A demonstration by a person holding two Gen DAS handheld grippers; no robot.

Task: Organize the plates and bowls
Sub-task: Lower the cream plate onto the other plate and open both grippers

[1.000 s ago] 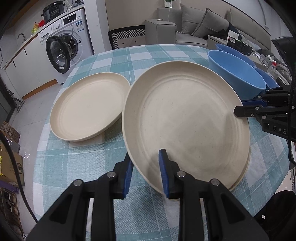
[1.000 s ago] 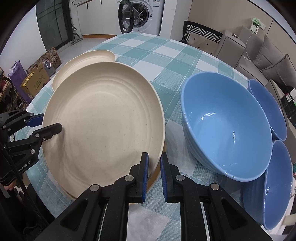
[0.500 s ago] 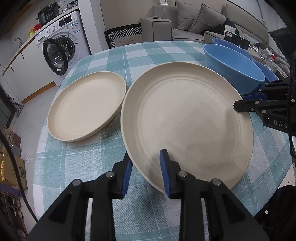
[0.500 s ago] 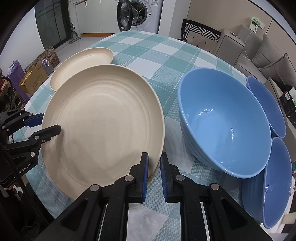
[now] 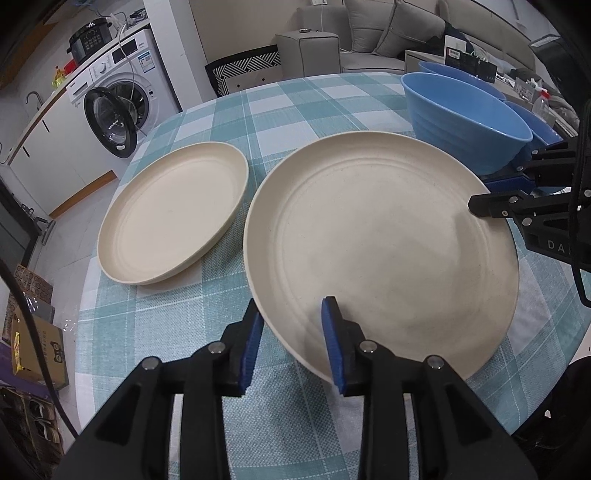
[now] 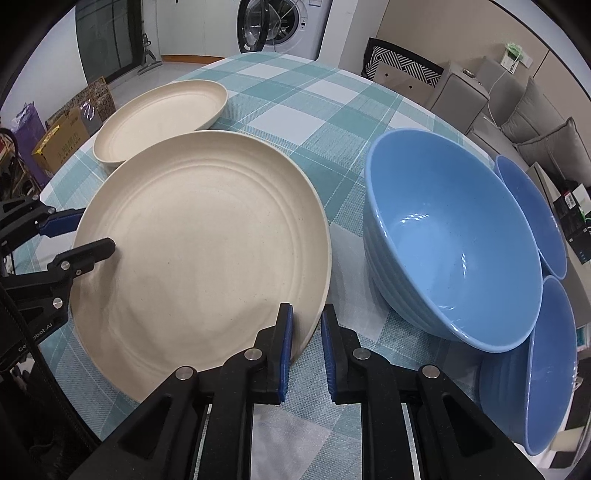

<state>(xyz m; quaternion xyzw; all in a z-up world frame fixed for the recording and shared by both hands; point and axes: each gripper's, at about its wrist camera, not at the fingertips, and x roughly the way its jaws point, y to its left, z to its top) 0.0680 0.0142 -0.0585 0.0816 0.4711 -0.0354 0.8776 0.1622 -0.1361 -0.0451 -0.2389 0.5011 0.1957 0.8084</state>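
Observation:
A large cream plate [image 5: 384,240] [image 6: 199,240] lies flat in the middle of the checked table [image 5: 295,110]. My left gripper [image 5: 291,325] [image 6: 94,232] straddles its near rim. Its jaws are opening: one pad hangs over the plate, the other stands just outside the rim. On the opposite rim my right gripper [image 6: 306,325] [image 5: 480,194] is shut on the plate's edge. A smaller cream plate [image 5: 173,210] [image 6: 159,110] sits apart to the left. A big blue bowl [image 6: 450,243] [image 5: 465,122] stands to the right of the large plate.
Two more blue bowls [image 6: 532,206] [image 6: 546,365] crowd behind and beside the big one near the table's right edge. A washing machine [image 5: 118,114], boxes on the floor [image 6: 62,140] and a grey sofa [image 5: 388,29] surround the round table.
The large plate came down from a raised tilt to lie flat, hiding the plate edge seen beneath it before. My left jaws widened slightly; the right jaws stayed as they were.

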